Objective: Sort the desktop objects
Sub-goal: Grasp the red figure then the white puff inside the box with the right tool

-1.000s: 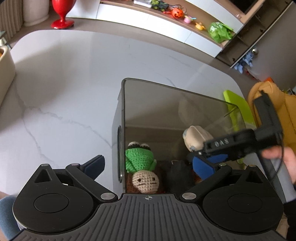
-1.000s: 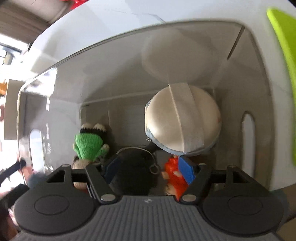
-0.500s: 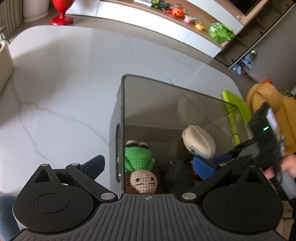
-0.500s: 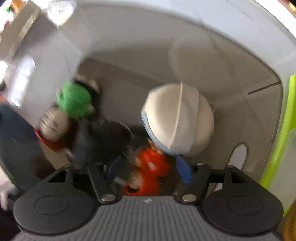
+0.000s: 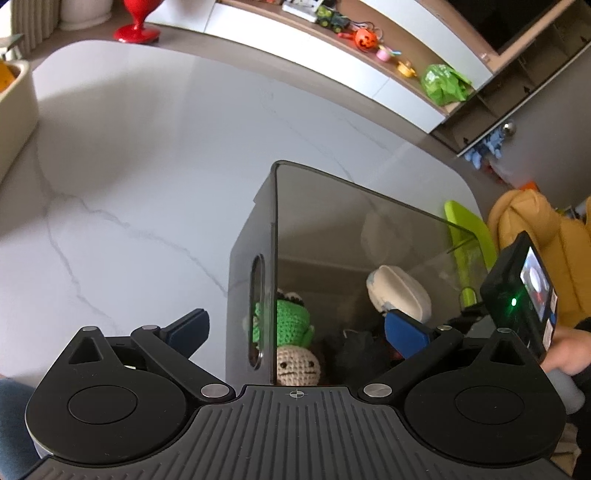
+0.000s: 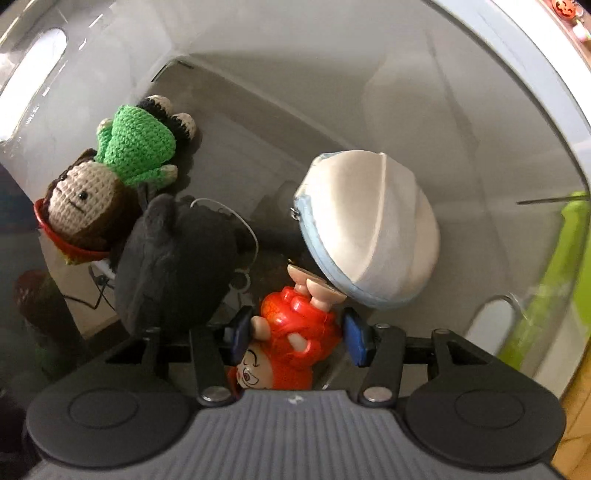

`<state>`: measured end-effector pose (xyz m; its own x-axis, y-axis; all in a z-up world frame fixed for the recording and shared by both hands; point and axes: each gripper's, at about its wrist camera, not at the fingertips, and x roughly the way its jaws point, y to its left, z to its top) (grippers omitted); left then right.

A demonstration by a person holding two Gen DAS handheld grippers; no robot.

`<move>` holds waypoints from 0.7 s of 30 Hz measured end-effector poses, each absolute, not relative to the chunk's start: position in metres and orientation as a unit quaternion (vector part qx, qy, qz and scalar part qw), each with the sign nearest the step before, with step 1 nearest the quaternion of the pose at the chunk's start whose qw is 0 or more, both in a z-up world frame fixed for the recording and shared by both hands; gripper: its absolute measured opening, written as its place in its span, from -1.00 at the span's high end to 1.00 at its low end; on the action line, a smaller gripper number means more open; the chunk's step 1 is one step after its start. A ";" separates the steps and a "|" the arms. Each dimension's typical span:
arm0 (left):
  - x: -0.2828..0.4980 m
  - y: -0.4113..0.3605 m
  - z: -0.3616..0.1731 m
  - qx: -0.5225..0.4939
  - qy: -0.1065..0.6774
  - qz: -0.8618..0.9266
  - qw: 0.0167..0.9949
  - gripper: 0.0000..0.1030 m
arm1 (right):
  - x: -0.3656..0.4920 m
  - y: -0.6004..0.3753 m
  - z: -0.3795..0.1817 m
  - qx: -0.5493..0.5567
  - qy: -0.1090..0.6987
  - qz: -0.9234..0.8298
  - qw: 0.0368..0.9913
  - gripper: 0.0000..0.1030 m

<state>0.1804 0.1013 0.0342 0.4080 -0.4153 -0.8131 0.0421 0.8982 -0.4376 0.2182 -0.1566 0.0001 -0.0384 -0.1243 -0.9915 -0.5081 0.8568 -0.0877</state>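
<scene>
A smoked clear storage bin [image 5: 258, 225] stands on the white marble table [image 5: 147, 147]. Inside lie a crocheted doll in green [image 6: 133, 147], a black plush toy [image 6: 173, 258], a round white pouch [image 6: 373, 229] and a red-haired figurine [image 6: 295, 332]. My right gripper [image 6: 297, 334] reaches down into the bin, its blue pads on either side of the red figurine with small gaps, jaws open. My left gripper [image 5: 295, 328] is open, straddling the bin's left wall near the handle slot. The doll [image 5: 291, 325] and pouch [image 5: 399, 295] also show in the left wrist view.
A cream container [image 5: 14, 110] sits at the table's far left edge. A lime-green chair [image 5: 469, 236] and a yellow jacket [image 5: 535, 236] are beyond the bin on the right. A shelf [image 5: 369, 48] with toys and a red vase [image 5: 136, 26] stand past the table.
My right gripper has swung over and down into the bin, from above the black plush to around the red figurine. The left gripper has stayed over the bin's left wall.
</scene>
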 end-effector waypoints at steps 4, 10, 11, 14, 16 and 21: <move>0.181 0.101 0.036 -0.173 0.526 -0.138 0.821 -1.00 | 0.229 -0.169 0.028 -0.173 0.708 0.148 0.669 -0.16; 0.182 0.096 0.035 -0.175 0.526 -0.144 0.820 -1.00 | 0.244 -0.185 0.077 -0.141 0.623 0.118 0.761 -0.44; 0.181 0.094 0.035 -0.172 0.527 -0.146 0.820 -1.00 | 0.243 -0.181 0.071 -0.152 0.626 0.115 0.757 -0.43; 0.180 0.093 0.034 -0.166 0.528 -0.147 0.820 -1.00 | 0.244 -0.174 0.047 -0.168 0.646 0.113 0.737 -0.38; 0.181 0.093 0.034 -0.161 0.529 -0.144 0.821 -1.00 | 0.240 -0.164 0.032 -0.199 0.649 0.116 0.725 -0.35; 0.181 0.094 0.033 -0.162 0.528 -0.143 0.821 -1.00 | 0.231 -0.146 0.002 -0.301 0.621 0.119 0.714 -0.34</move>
